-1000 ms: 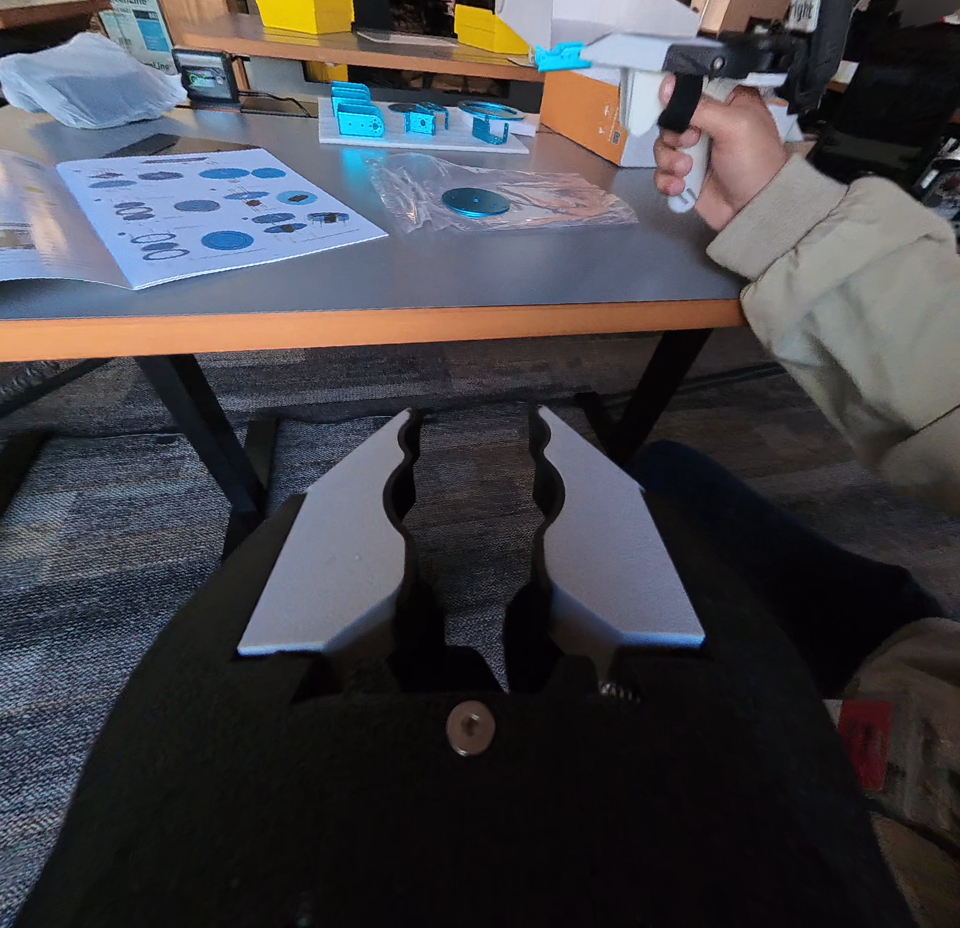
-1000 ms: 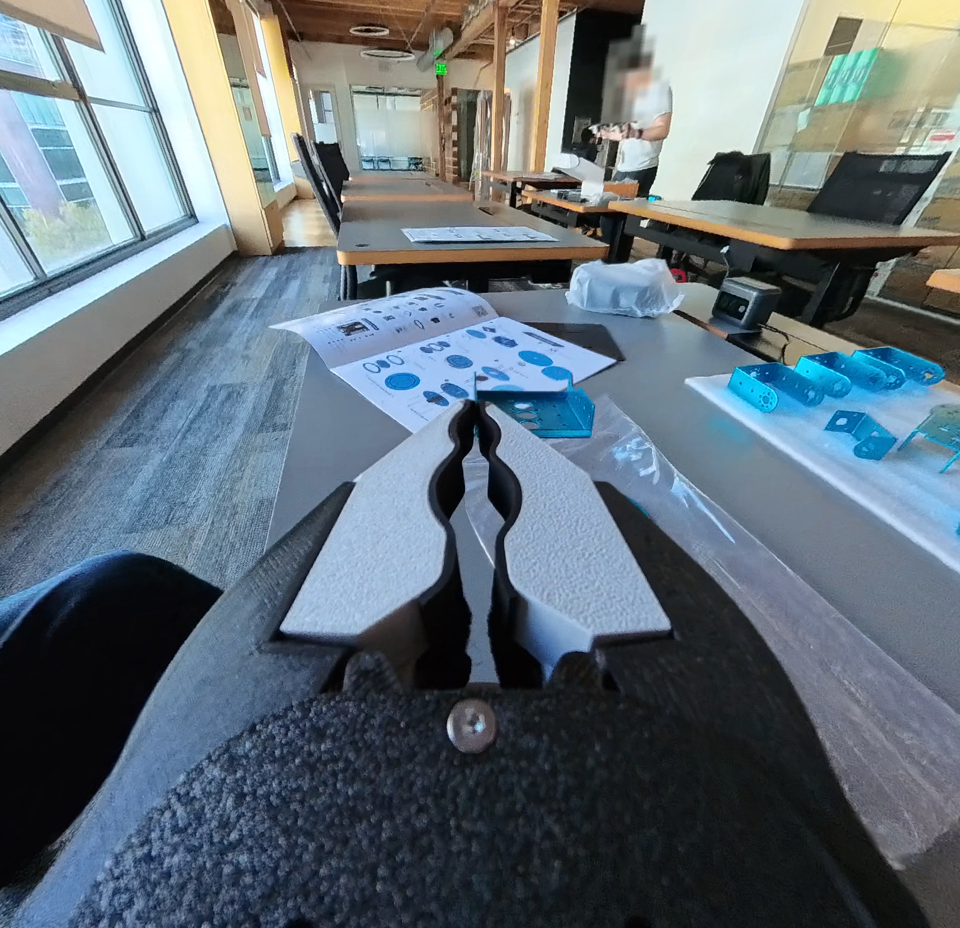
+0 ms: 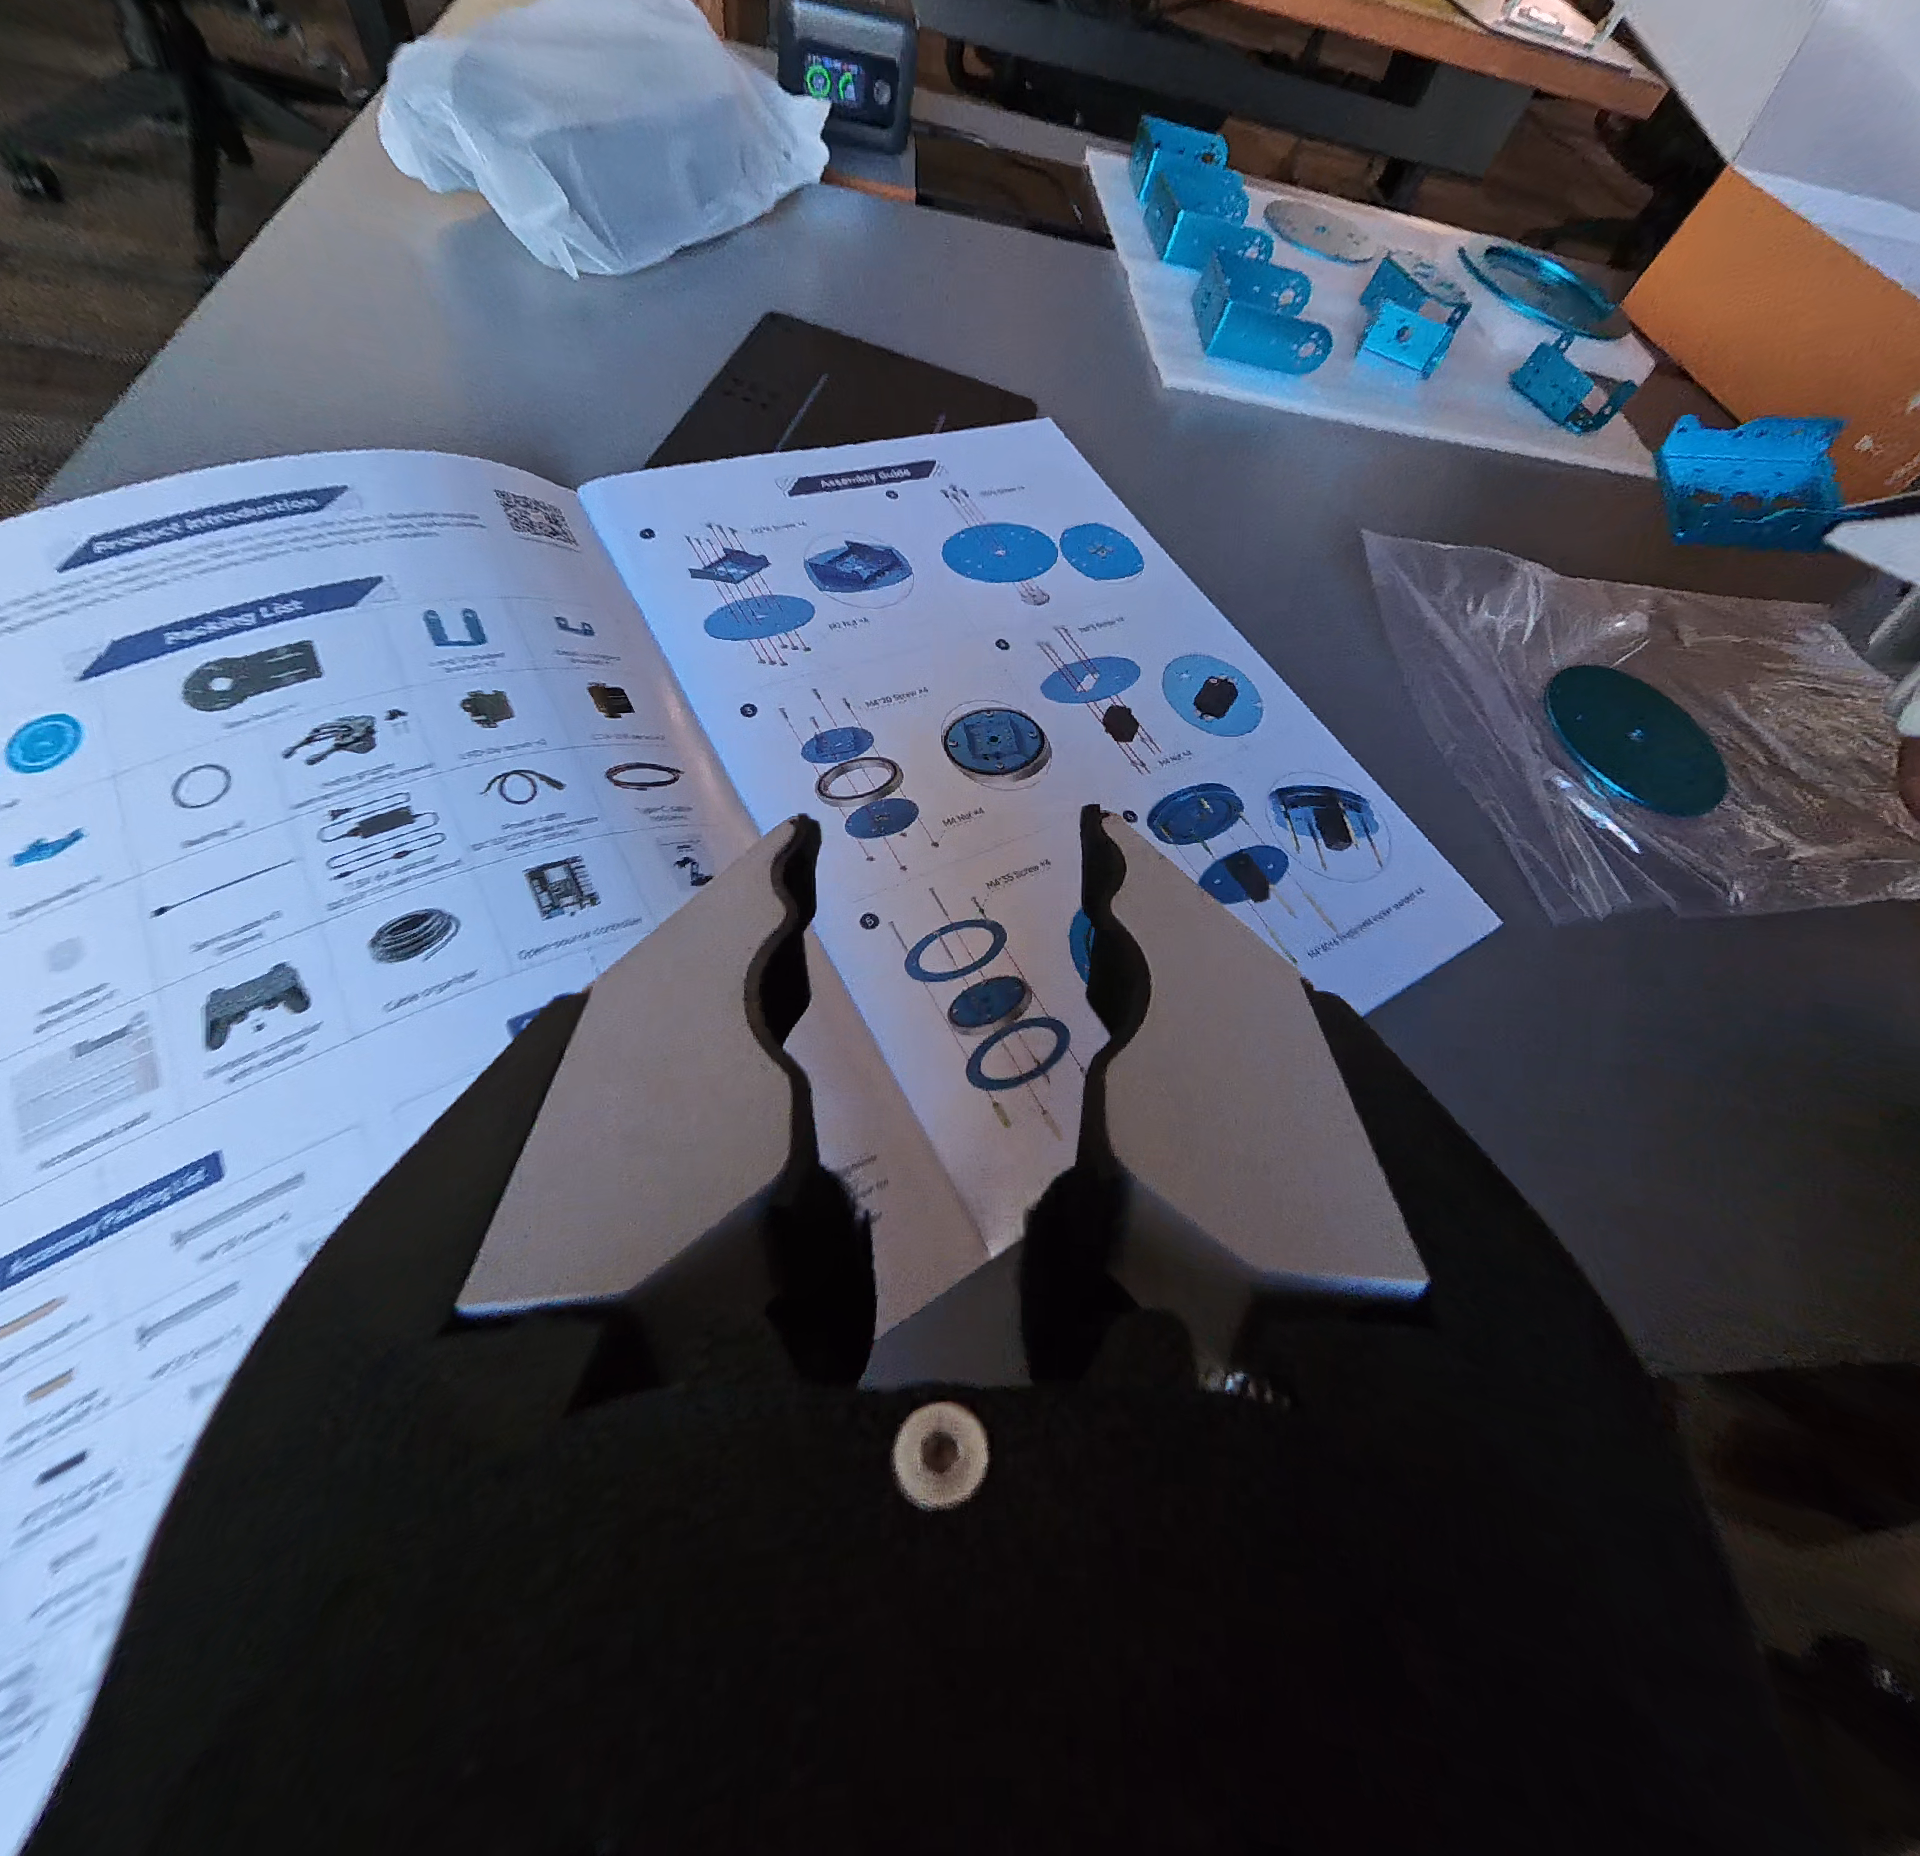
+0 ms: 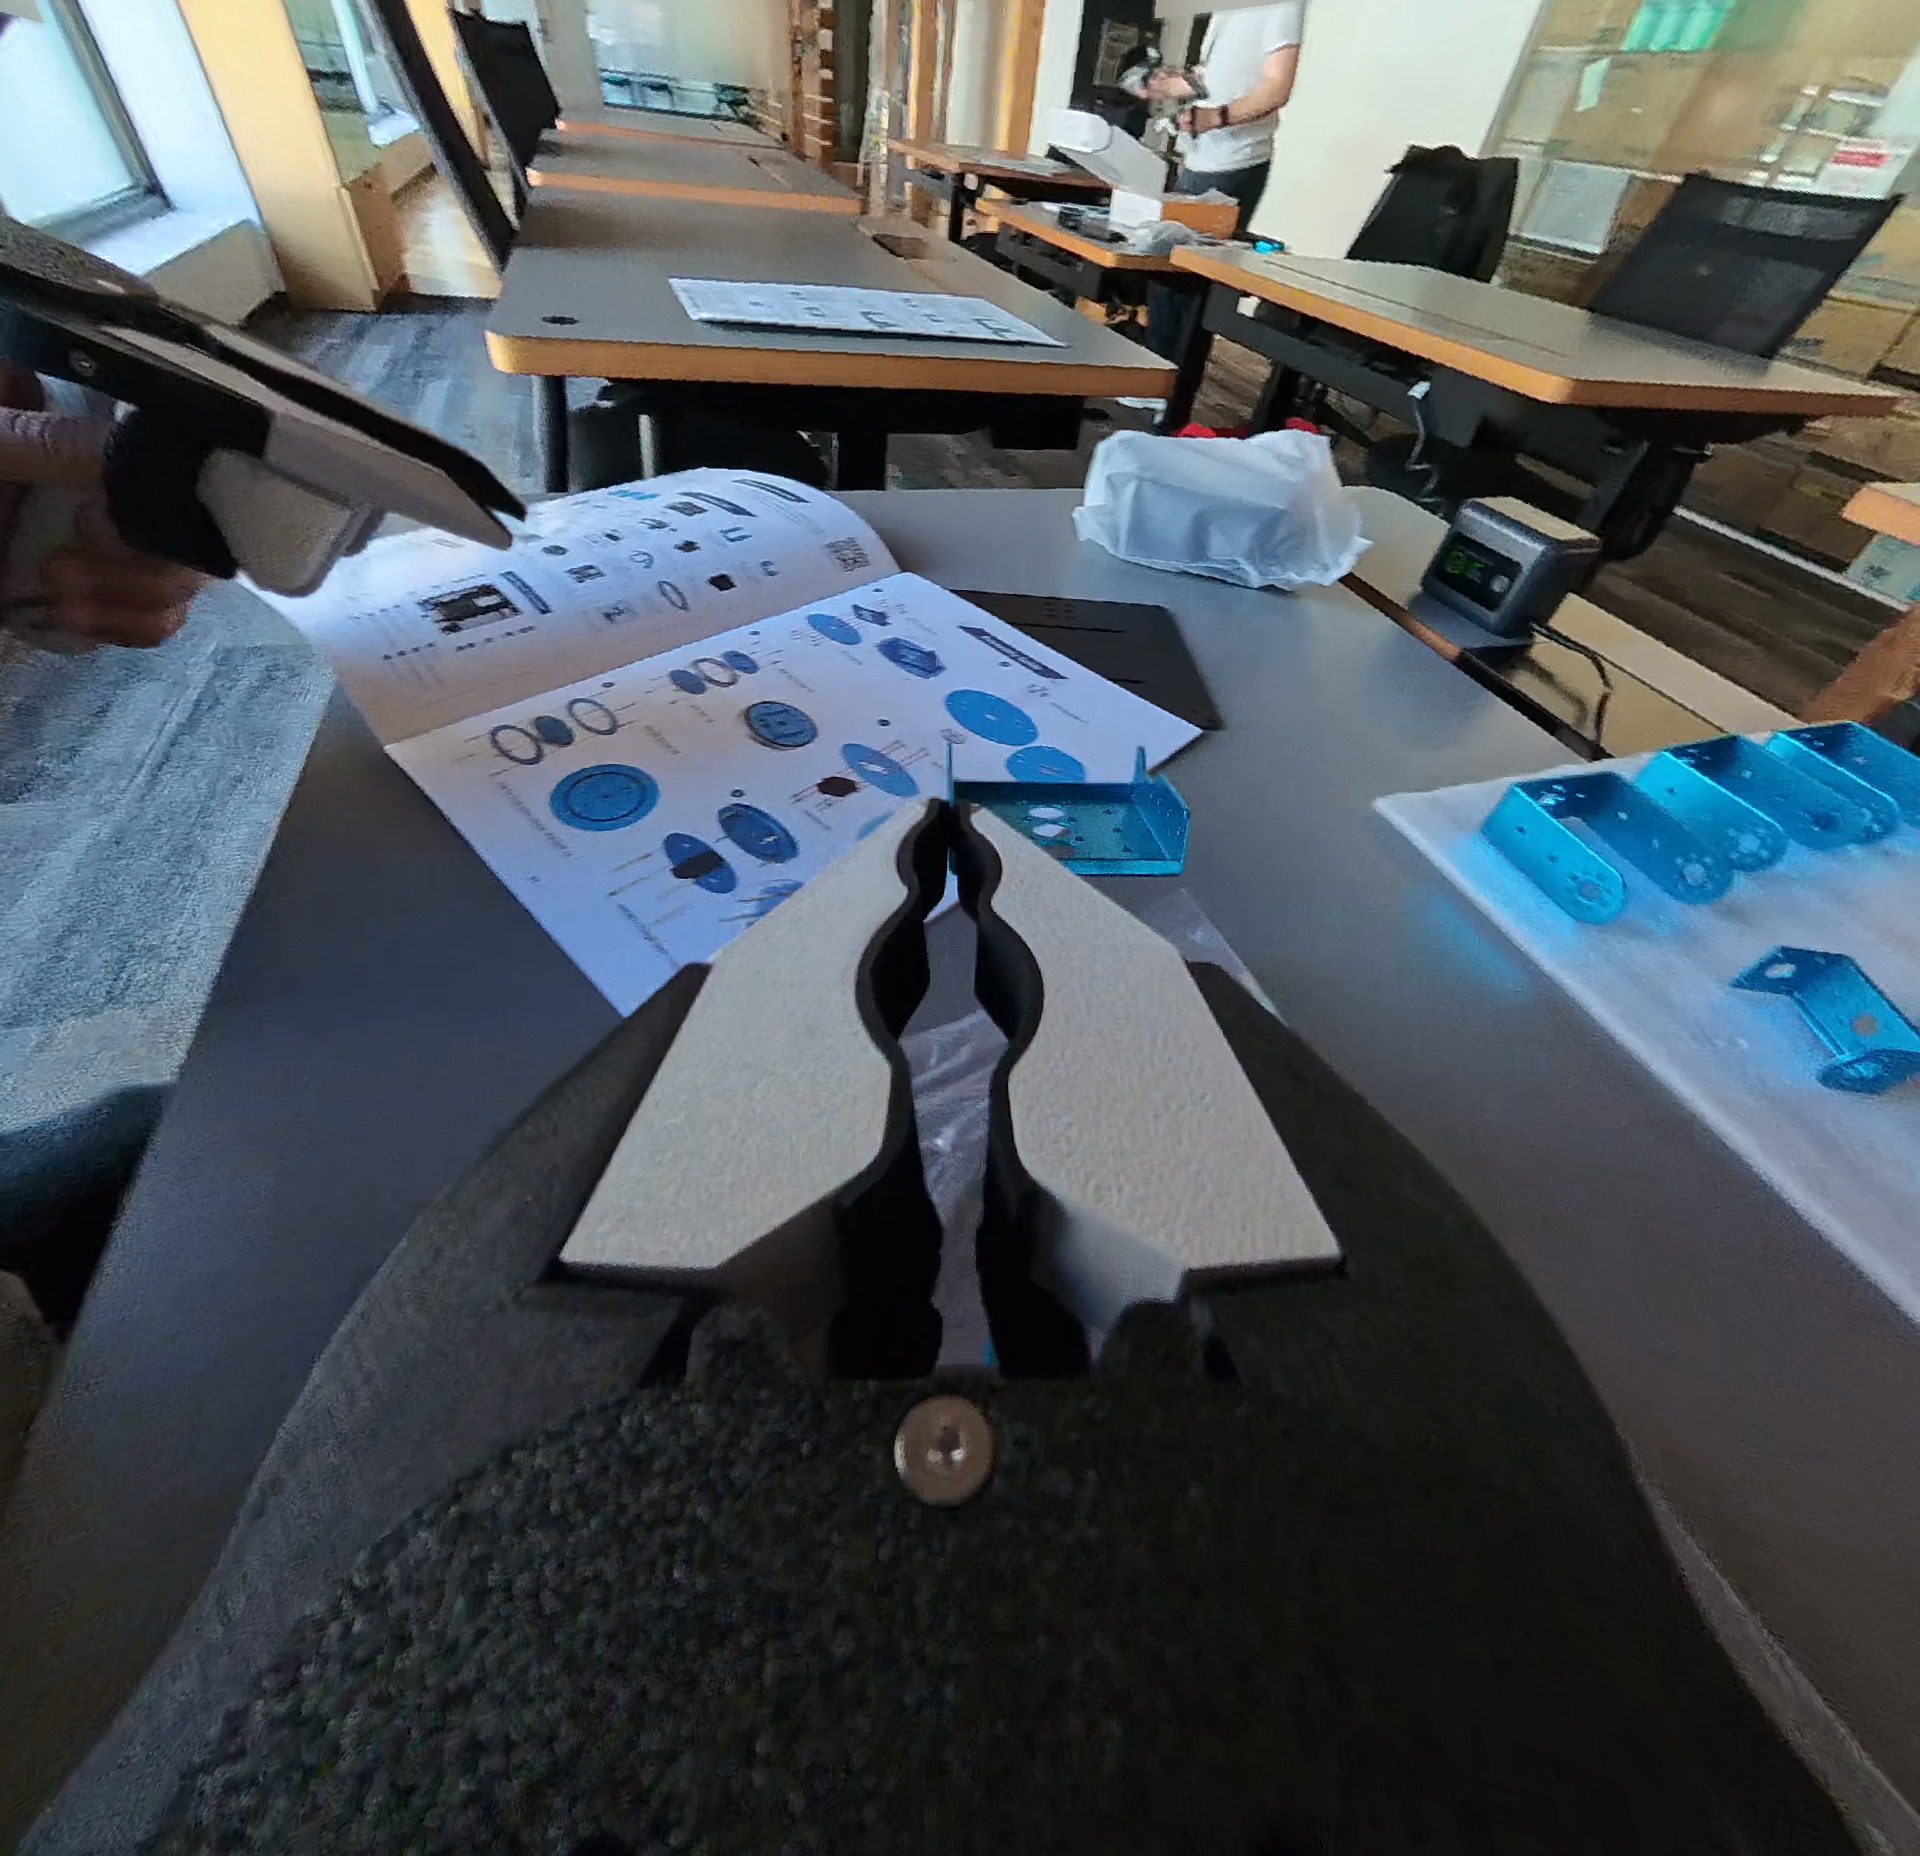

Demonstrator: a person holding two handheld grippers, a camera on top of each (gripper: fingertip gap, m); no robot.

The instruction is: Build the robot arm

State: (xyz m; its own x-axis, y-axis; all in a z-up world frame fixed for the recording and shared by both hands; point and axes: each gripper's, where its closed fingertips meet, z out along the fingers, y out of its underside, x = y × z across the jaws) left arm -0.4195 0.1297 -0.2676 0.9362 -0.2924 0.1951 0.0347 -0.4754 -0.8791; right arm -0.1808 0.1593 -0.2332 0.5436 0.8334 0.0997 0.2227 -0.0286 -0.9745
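My left gripper (image 3: 940, 840) hangs over the right-hand page of the open booklet (image 3: 582, 767) on the grey table (image 3: 1558, 1079), jaws spread wide with nothing between them. My right gripper (image 4: 951, 809) is pinched nearly closed on the edge of a blue metal bracket (image 4: 1081, 819), held just off the booklet's near corner. Past the booklet lie a blue disc (image 3: 1633, 748) on a clear bag (image 3: 1766, 663) and a white sheet (image 4: 1714, 975) of blue brackets.
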